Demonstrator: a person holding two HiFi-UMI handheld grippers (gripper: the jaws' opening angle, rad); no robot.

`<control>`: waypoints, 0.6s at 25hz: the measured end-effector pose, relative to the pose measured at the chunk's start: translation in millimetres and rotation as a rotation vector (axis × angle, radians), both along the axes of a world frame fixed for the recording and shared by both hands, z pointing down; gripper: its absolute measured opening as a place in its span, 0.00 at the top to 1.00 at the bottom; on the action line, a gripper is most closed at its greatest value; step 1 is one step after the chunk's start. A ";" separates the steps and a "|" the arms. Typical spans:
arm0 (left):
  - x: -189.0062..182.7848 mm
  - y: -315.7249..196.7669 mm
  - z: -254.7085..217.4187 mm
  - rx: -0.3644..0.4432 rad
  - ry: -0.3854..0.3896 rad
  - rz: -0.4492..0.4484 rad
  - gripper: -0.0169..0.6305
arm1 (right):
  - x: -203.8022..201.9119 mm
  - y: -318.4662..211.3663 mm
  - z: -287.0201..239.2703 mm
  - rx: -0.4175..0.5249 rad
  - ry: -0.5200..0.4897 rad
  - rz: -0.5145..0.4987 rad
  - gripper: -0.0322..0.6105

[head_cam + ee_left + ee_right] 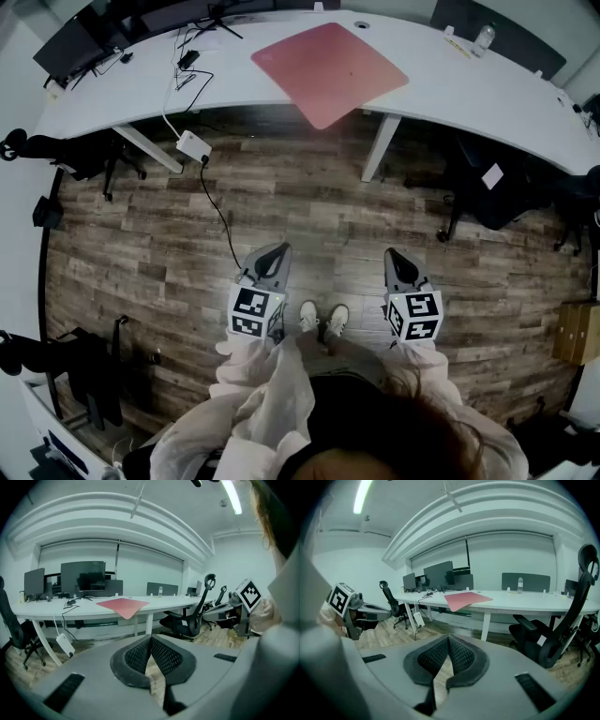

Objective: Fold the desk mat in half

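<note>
A pink desk mat (330, 71) lies flat on the long white desk (469, 89), one corner hanging over the front edge; it also shows as the mat (123, 605) and the mat (466, 599) in the gripper views. Both grippers are held over the wood floor, well short of the desk. My left gripper (277, 251) is shut, its pads meeting at the tip (150, 638) with nothing between them. My right gripper (396, 257) is shut too, empty (448, 638).
Monitors (80, 42) and cables (187, 70) crowd the desk's left end; a white power strip (193, 146) hangs off the edge. Black office chairs (487, 183) stand under the desk at right and at left (89, 155). A water bottle (482, 37) stands at the far side.
</note>
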State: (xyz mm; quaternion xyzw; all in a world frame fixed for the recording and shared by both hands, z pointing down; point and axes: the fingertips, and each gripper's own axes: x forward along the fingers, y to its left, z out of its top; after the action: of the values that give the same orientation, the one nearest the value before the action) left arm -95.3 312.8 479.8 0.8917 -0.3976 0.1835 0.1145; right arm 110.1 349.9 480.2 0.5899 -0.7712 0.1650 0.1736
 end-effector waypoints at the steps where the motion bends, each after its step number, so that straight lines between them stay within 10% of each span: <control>1: -6.7 0.8 -1.3 0.000 0.010 -0.006 0.93 | -5.5 1.0 -1.0 -0.001 0.002 0.000 0.93; 15: -47.5 -19.0 -3.7 0.039 0.040 0.029 0.93 | -48.9 -17.0 -11.9 0.069 0.122 -0.025 0.93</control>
State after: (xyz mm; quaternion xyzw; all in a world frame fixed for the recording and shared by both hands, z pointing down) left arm -142.8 293.8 476.1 0.9030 -0.3856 0.1594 0.1024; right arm 61.2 332.9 468.3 0.5949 -0.7716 0.0997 0.2020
